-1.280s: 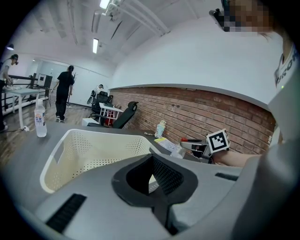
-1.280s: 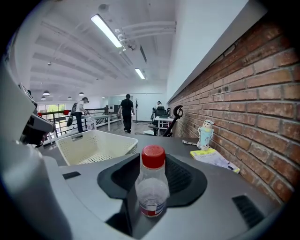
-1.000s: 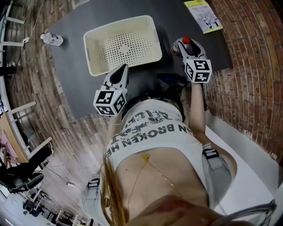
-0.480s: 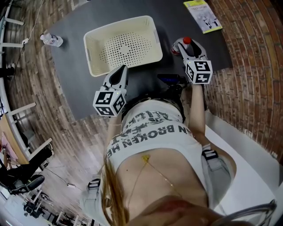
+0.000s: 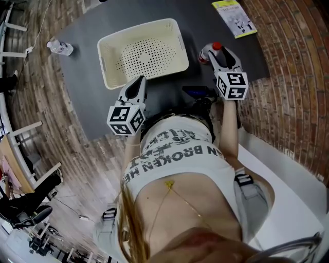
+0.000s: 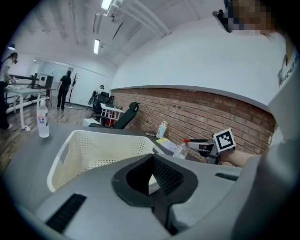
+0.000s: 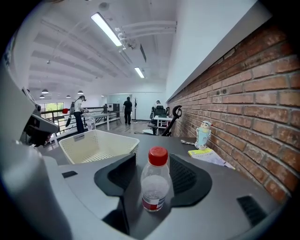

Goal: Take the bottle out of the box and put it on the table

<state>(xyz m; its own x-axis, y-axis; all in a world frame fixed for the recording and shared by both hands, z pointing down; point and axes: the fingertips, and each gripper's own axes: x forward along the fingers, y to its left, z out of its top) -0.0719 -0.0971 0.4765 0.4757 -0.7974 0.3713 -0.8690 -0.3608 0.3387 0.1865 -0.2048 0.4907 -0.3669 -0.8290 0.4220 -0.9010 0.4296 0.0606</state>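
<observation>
Head view, looking steeply down over a person in a printed white top who stands at the near edge of a dark grey surface (image 5: pixel 82 102) and holds 2 grippers.

The left gripper (image 5: pixel 142 79) hovers just inside the near edge, pointing at the box. Its fingers are nearly together, with only a sliver of gap and nothing between them (image 6: pixel 151 180).

The right gripper (image 5: pixel 217 52) reaches in near the surface's right edge. Its fingers are spread wide on either side of the bottle (image 7: pixel 155 183), a small clear bottle with a red cap and red label. The bottle (image 5: pixel 207 52) stands upright on the surface, outside the box and just beside the box's right wall.

The box (image 5: pixel 105 61) is cream and perforated, and sits in the middle of the surface.

Farther off, a yellow booklet (image 5: pixel 235 11) lies at the far right corner. A small figurine (image 7: pixel 202 133) stands beyond it against the brick wall. 1 more clear bottle (image 5: pixel 60 46) stands at the left edge.
</observation>
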